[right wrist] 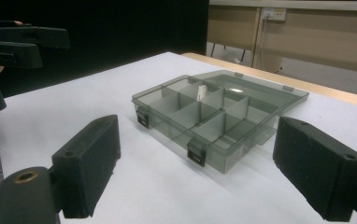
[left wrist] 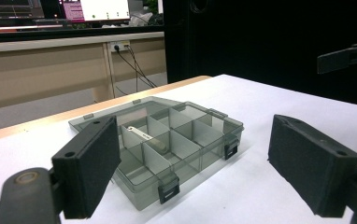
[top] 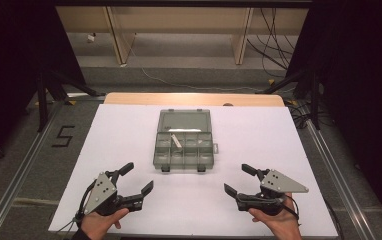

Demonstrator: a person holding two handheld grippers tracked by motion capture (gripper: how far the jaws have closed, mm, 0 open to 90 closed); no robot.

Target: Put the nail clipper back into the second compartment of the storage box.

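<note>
Organizer box (top: 184, 140) lies mid-table, lid folded flat behind it, its latches facing the person. Both pairs of jaws stand wide apart and grip nothing: the left gripper (top: 135, 179) and right gripper (top: 239, 180) hover low over the white table (top: 259, 130), angled inward toward the box from either side, likely readying a two-sided approach. A small white piece (left wrist: 147, 138) leans across a divider in the back row of compartments.
</note>
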